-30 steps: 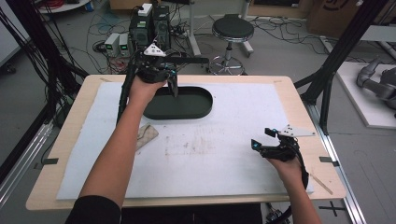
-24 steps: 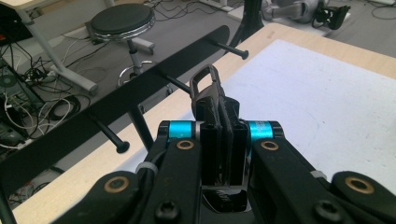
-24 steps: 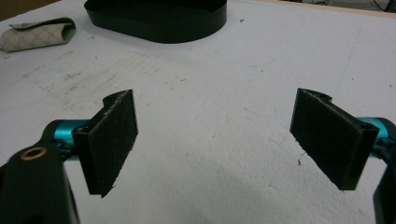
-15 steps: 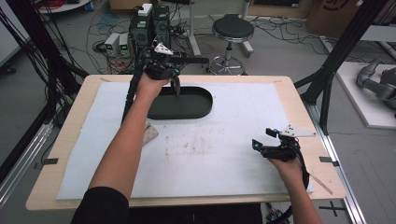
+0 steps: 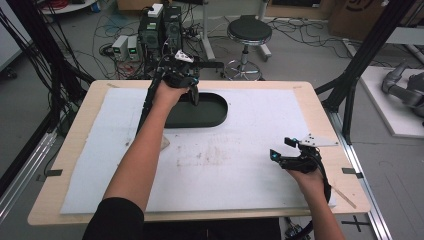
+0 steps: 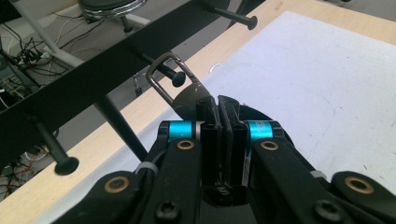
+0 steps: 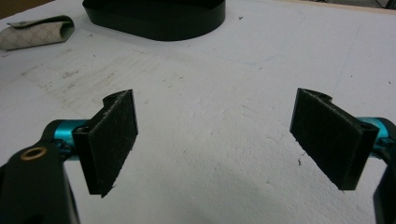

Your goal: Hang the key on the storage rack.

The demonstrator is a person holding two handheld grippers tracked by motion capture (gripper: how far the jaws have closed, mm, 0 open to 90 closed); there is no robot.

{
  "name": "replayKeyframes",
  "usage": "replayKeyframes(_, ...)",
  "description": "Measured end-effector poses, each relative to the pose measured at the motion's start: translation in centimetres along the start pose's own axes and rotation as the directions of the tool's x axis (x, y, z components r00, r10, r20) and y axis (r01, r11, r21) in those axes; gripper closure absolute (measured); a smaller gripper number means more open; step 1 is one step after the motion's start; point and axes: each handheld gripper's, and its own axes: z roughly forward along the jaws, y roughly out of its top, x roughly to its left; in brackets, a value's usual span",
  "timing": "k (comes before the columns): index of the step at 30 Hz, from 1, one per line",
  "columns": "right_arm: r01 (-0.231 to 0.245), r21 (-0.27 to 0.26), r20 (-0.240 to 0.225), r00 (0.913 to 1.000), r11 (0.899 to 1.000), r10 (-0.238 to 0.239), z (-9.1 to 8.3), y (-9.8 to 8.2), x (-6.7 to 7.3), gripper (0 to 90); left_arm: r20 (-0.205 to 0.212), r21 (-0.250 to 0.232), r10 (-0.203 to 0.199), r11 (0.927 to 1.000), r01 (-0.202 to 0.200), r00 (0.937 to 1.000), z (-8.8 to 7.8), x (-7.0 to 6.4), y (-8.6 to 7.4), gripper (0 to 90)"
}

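My left gripper (image 5: 189, 84) is raised at the back of the table, above the far rim of the black oval tray (image 5: 212, 114). In the left gripper view it (image 6: 218, 105) is shut on a dark round key fob (image 6: 189, 99). The fob's metal loop (image 6: 161, 77) sits at a peg (image 6: 176, 78) of the black rack (image 6: 88, 88), and the peg's head shows inside the loop. My right gripper (image 5: 282, 149) rests low at the right front of the white mat. It stands open with nothing between its pads (image 7: 114, 140).
The rack's bar (image 5: 212, 63) runs right from my left hand, and its post (image 5: 147, 102) slants down to the mat. A small patterned pouch (image 7: 36, 31) lies left of the tray (image 7: 154, 18), partly under the left forearm in the high view. A stool (image 5: 249, 31) stands behind the table.
My left gripper has moved a little farther back and right with the fob, up to the rack's bar. The right gripper has stayed in place and open.
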Motion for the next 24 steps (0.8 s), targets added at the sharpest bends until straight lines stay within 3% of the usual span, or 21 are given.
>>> replayKeyframes(10, -0.001, -0.002, 0.001, 1.0000, 1.000, 0.001, 0.0, -0.1, -0.1, 15.4, 0.012, 0.000, -0.023, 0.9997, 0.023, 0.9997, 1.1, 0.4, -0.2, 87.2)
replayKeyframes(12, -0.003, 0.000, 0.003, 1.0000, 1.000, 0.003, 0.0, -0.1, -0.1, 15.4, 0.017, -0.006, -0.029, 0.9996, 0.029, 0.9994, 1.2, 0.4, -0.2, 84.4)
replayKeyframes(13, -0.005, 0.002, 0.003, 1.0000, 1.000, 0.005, 0.0, -0.1, -0.1, 15.4, 0.022, -0.006, -0.032, 0.9994, 0.033, 0.9992, 1.1, 0.3, -0.2, 78.2)
replayKeyframes(19, 0.000, 0.004, 0.003, 1.0000, 1.000, 0.000, 0.1, -0.1, 0.0, 15.4, 0.048, -0.015, -0.039, 0.9991, 0.039, 0.9981, 0.5, -0.1, -0.5, 73.5)
replayKeyframes(24, 0.005, 0.003, 0.001, 1.0000, 1.000, -0.005, 0.1, -0.1, 0.1, 15.4, 0.094, 0.001, -0.054, 0.9985, 0.054, 0.9941, -0.2, -0.8, -1.9, 67.2)
